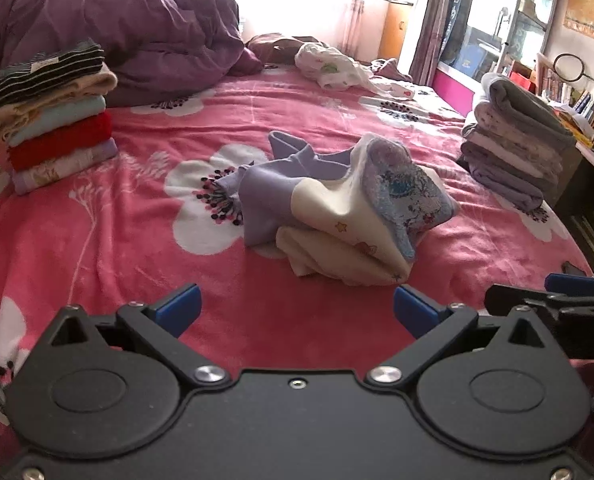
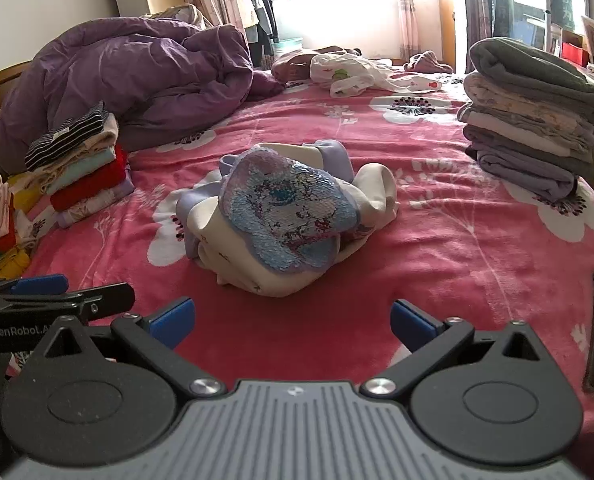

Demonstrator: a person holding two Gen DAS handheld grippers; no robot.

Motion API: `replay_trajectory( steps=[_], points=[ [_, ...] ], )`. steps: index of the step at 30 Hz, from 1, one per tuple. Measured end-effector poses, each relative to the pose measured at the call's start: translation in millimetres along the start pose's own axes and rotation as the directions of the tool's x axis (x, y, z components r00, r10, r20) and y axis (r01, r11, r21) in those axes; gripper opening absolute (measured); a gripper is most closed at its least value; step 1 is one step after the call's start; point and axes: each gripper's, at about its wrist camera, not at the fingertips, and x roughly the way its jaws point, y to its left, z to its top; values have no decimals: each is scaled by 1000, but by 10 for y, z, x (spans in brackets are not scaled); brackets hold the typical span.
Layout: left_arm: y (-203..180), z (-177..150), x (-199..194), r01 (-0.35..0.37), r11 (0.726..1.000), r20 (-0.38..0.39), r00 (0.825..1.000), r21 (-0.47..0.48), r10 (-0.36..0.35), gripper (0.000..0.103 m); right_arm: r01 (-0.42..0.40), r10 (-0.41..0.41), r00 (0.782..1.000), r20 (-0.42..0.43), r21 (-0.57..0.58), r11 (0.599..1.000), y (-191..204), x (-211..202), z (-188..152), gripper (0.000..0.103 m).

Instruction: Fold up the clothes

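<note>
A crumpled cream and lilac top [image 1: 337,208] with a blue sequin patch lies bunched in the middle of the pink flowered bed; it also shows in the right wrist view [image 2: 281,216]. My left gripper [image 1: 297,310] is open and empty, low over the sheet just short of the top. My right gripper [image 2: 293,320] is open and empty, also just short of it. Each gripper shows at the edge of the other's view: the right one [image 1: 569,292], the left one [image 2: 49,292].
A stack of folded clothes [image 1: 53,116] stands at the left, and a grey and lilac stack [image 1: 517,148] at the right edge of the bed. A purple duvet [image 1: 117,28] and a loose white garment [image 1: 337,66] lie at the back. Shelves stand beyond the right edge.
</note>
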Motion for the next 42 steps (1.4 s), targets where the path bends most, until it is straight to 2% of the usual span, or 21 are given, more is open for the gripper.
replay_trajectory(
  steps=[6,11,42],
  points=[
    [26,-3,-7,12,1000,2,1000,7,-12,103,-7,7,1000,8,-5,1000,-29,-15,5,103],
    [-10,-30,5,-17,1000,6,1000,1,17,103,-5,5,1000,6,-2,1000,-20,15,-15,103],
    [31,-37,18,7,1000,3,1000,-18,-6,103,-7,7,1000,-10,8,1000,-26,24,-35,103]
  ],
)
